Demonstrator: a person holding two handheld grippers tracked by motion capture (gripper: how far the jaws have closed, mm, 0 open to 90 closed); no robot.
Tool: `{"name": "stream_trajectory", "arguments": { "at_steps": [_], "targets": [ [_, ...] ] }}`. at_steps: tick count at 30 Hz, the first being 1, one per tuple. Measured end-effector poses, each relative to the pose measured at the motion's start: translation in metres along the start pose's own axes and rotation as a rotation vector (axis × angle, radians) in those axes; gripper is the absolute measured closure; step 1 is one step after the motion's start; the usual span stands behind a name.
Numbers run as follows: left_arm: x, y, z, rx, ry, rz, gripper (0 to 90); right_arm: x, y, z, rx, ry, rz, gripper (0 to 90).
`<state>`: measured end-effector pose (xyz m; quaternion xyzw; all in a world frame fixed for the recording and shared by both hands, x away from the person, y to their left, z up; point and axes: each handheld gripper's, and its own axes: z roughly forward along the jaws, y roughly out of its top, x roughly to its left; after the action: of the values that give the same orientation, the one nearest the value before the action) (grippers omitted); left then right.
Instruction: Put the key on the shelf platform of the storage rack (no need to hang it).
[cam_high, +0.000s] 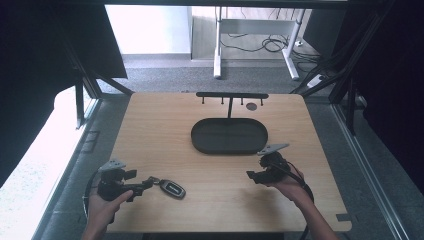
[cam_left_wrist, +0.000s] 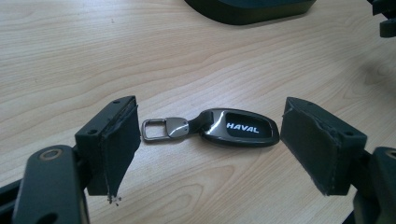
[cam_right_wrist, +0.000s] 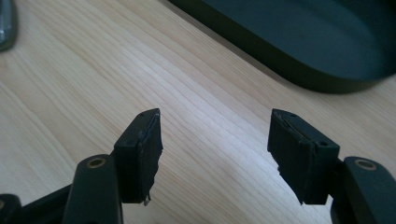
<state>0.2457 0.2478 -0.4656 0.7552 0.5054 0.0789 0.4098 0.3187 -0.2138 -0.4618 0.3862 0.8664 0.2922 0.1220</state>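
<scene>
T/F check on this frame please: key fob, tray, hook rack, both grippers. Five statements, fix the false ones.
1. The key fob lies on the table between the open jaws of the left gripper. True.
2. The right gripper is clamped on the key fob. False: its jaws stand apart with bare table between them.
3. The dark oval tray has keys in it. False: it looks empty.
4. A black hook rack stands behind the tray at the far edge of the table. True.
5. The fob's metal ring points toward the right-hand pad in the left gripper view. False: it points toward the left-hand pad.
</scene>
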Motion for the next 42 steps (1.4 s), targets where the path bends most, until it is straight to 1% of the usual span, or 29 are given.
{"name": "stream_trajectory", "arguments": {
  "at_steps": [2, 4, 6, 11, 14, 15, 19, 22, 24, 29, 32, 35, 37, 38, 39, 42],
  "targets": [
    [0.000, 0.000, 0.000, 0.003, -0.001, 0.003, 20.3, 0.005, 0.008, 0.000, 0.008, 0.008, -0.020, 35.3],
    [-0.001, 0.000, 0.000, 0.000, -0.001, 0.004, 20.3, 0.010, 0.015, 0.000, -0.001, -0.003, -0.031, 37.5],
    [-0.001, 0.000, -0.001, -0.007, 0.002, 0.003, 20.3, 0.013, 0.021, 0.000, -0.007, -0.003, -0.034, 38.1],
    [0.001, 0.000, -0.003, -0.015, 0.007, -0.003, 20.3, 0.022, 0.036, 0.000, 0.005, 0.021, -0.062, 38.9],
    [0.002, 0.000, -0.003, -0.016, 0.009, -0.006, 20.3, 0.025, 0.041, 0.002, 0.015, 0.031, -0.074, 39.2],
    [0.002, 0.000, -0.003, -0.015, 0.008, -0.005, 20.3, 0.030, 0.046, 0.005, 0.027, 0.041, -0.089, 39.6],
    [0.001, 0.000, -0.003, -0.014, 0.004, -0.002, 20.3, 0.039, 0.052, 0.011, 0.053, 0.056, -0.115, 39.5],
    [0.002, 0.000, -0.002, -0.011, 0.004, -0.003, 20.3, 0.045, 0.056, 0.015, 0.075, 0.083, -0.132, 40.0],
    [0.002, 0.000, -0.002, -0.013, 0.005, -0.005, 20.3, 0.049, 0.058, 0.018, 0.089, 0.092, -0.143, 40.0],
    [0.002, 0.000, -0.002, -0.012, 0.005, 0.000, 20.3, 0.062, 0.065, 0.026, 0.104, 0.113, -0.169, 39.8],
    [0.001, 0.000, -0.002, -0.012, 0.005, -0.004, 20.3, 0.069, 0.070, 0.030, 0.101, 0.124, -0.181, 39.9],
    [0.001, 0.000, -0.001, -0.006, 0.005, 0.002, 20.3, 0.075, 0.074, 0.035, 0.109, 0.128, -0.195, 39.8],
    [0.001, 0.000, -0.001, -0.007, 0.003, 0.000, 20.3, 0.080, 0.077, 0.038, 0.115, 0.135, -0.205, 39.7],
    [0.001, 0.000, -0.001, -0.007, 0.003, 0.000, 20.3, 0.080, 0.077, 0.038, 0.115, 0.135, -0.205, 39.7],
    [0.000, 0.000, -0.001, -0.007, 0.004, 0.002, 20.3, 0.084, 0.080, 0.041, 0.117, 0.143, -0.215, 39.7],
    [0.000, 0.000, -0.001, -0.005, 0.004, 0.004, 20.2, 0.090, 0.084, 0.044, 0.119, 0.155, -0.224, 39.8]
  ]
}}
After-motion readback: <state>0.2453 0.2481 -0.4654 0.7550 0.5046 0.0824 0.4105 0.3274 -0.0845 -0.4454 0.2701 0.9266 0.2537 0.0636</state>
